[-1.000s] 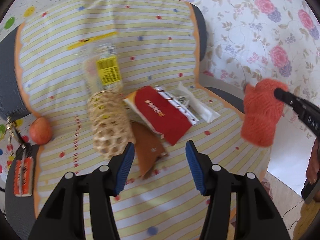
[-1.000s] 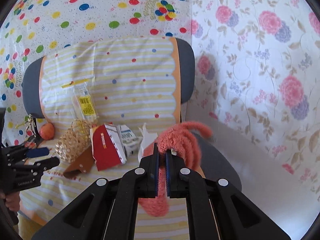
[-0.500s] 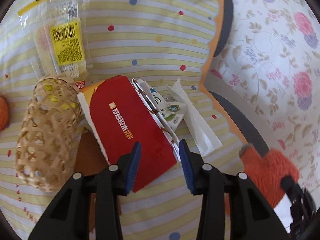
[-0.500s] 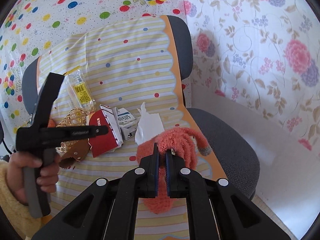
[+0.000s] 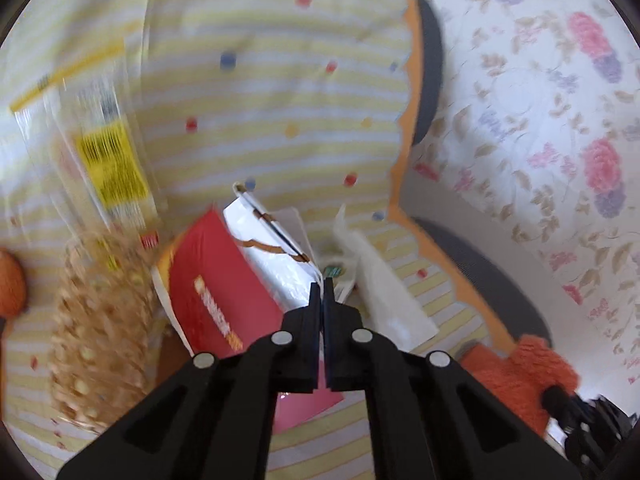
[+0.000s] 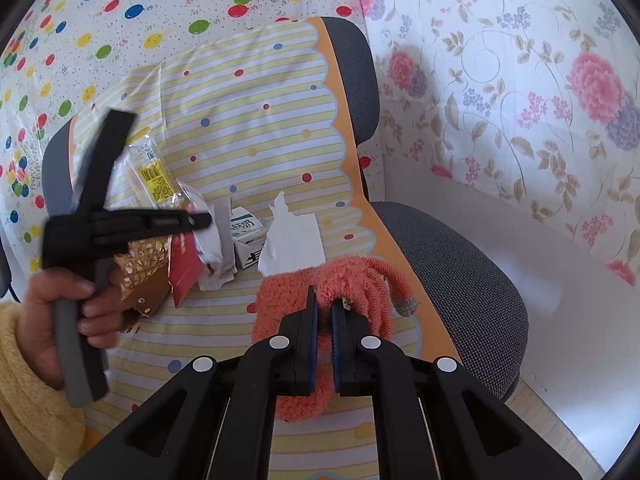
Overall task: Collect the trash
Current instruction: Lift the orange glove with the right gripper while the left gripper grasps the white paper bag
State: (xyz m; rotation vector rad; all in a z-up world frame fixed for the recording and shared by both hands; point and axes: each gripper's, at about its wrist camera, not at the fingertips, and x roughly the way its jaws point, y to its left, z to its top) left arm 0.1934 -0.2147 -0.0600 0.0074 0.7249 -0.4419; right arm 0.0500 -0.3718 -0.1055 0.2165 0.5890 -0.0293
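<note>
Trash lies on the striped chair cover (image 5: 280,92). My left gripper (image 5: 322,284) is shut on the edge of a red and white paper bag (image 5: 224,296) and lifts it; it also shows in the right wrist view (image 6: 188,256). Beside it lie a white torn paper (image 5: 384,296), a small carton (image 6: 246,236) and a clear wrapper with a yellow label (image 5: 108,160). My right gripper (image 6: 323,306) is shut on an orange knitted glove (image 6: 348,280) above the seat.
A woven bamboo tube (image 5: 96,332) and a brown leather piece (image 6: 146,292) lie left of the bag. An orange fruit (image 5: 10,284) sits at the far left. The grey chair seat (image 6: 460,272) reaches right, by a flowered wall (image 6: 520,80).
My left gripper moved in over the red and white bag, closed on its edge and raised it. My right gripper still holds the orange glove and lowered it a little toward the seat.
</note>
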